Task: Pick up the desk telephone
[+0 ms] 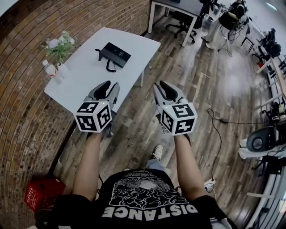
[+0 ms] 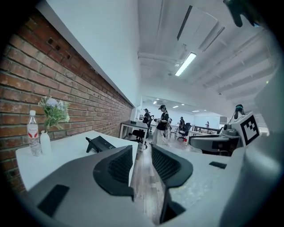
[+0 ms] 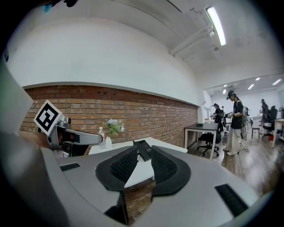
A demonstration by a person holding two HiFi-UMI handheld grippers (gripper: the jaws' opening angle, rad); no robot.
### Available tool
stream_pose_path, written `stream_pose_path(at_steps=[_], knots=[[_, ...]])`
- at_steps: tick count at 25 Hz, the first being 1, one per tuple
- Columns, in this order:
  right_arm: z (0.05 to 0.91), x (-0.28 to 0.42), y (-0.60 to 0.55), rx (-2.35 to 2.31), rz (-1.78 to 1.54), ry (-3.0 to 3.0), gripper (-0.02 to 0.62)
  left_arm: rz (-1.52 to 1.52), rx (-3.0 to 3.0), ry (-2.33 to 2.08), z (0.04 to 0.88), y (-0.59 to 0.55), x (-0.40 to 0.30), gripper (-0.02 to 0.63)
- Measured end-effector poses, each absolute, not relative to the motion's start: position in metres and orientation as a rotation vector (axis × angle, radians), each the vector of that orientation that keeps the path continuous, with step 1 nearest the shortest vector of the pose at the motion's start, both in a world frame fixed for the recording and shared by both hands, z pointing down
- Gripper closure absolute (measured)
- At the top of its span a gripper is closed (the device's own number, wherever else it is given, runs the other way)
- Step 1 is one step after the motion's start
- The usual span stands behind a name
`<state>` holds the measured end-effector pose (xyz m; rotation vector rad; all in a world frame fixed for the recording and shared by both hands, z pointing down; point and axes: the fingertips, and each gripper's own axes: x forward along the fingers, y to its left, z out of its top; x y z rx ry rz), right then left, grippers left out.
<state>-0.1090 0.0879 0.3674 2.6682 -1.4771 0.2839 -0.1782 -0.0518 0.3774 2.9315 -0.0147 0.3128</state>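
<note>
The desk telephone (image 1: 115, 54) is black, with a coiled cord, and sits on a white table (image 1: 85, 80) by the brick wall. It also shows in the left gripper view as a telephone (image 2: 100, 144) left of the jaws, and in the right gripper view as a telephone (image 3: 143, 150) just beyond the jaw tips. My left gripper (image 1: 110, 87) hovers over the table's near edge, short of the phone. My right gripper (image 1: 164, 87) hangs over the wood floor to the right of the table. Both the left gripper (image 2: 142, 153) and the right gripper (image 3: 144, 157) are open with nothing between the pads.
A vase of flowers (image 1: 59, 47) and a water bottle (image 1: 49, 68) stand at the table's left end. A red crate (image 1: 42, 193) sits on the floor by the wall. A second desk (image 1: 178, 6) with office chairs is farther off. People (image 2: 162, 124) stand in the distance. A cable (image 1: 219, 118) lies on the floor.
</note>
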Motion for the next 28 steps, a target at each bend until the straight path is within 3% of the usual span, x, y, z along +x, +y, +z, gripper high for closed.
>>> stream_pose_path(at_steps=[13,20,28], knots=[[0.363,0.039,0.129,2.587,0.305,-1.603,0.490,0.341,2.921,-0.165,0.372,-0.007,-0.043,0.409],[0.364,0.089,0.140,2.550,0.308,-1.680,0.384,0.325,2.925,-0.273,0.369,0.004,0.001,0.363],[0.373,0.129,0.134,2.514,0.333,-1.738,0.349,0.338,2.898,-0.390,0.376,-0.008,0.026,0.322]])
